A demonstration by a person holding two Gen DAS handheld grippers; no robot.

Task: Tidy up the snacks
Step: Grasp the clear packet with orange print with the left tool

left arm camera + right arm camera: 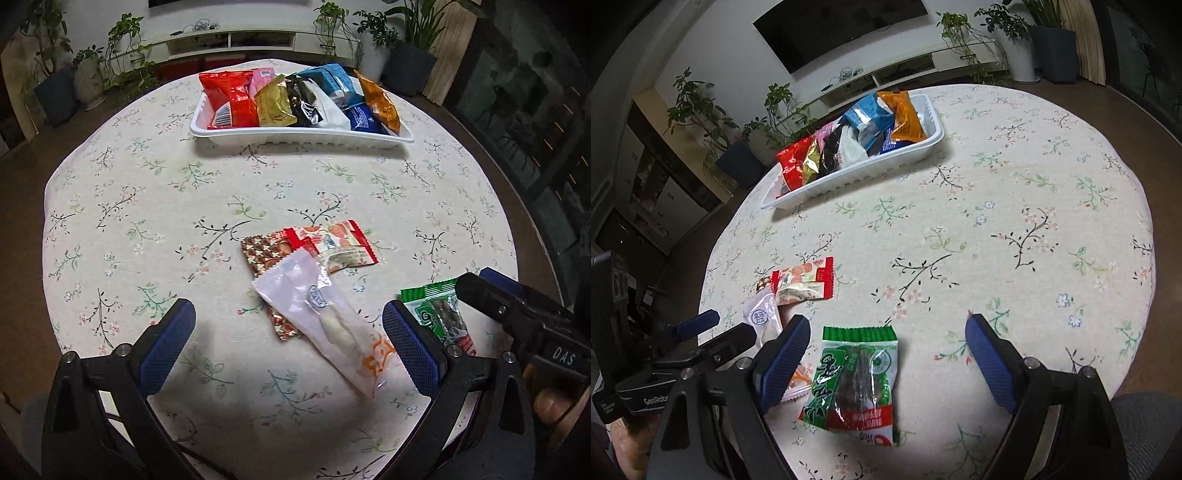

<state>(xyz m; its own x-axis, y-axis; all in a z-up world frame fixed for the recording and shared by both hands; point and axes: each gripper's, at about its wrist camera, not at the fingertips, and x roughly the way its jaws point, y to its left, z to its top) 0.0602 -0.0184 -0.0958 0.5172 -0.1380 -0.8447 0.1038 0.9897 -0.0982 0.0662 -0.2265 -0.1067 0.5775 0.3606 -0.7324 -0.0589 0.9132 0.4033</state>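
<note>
we're at pickup: left gripper (pixel 288 343) wide open, empty, over white packet (pixel 317 317); right gripper (pixel 886 365) open, empty, over green packet (pixel 855 380); next close, carry to tray (pixel 295 138) at 12 o'clock

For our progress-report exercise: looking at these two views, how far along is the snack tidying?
Done: the white plastic tray already holds a row of packets, red through orange. In hand: nothing; the left gripper stands open over the long translucent white packet, the right gripper open over the green-and-red packet. Left: those two, plus the red-edged strawberry packet and brown patterned packet on the floral tablecloth.
</note>
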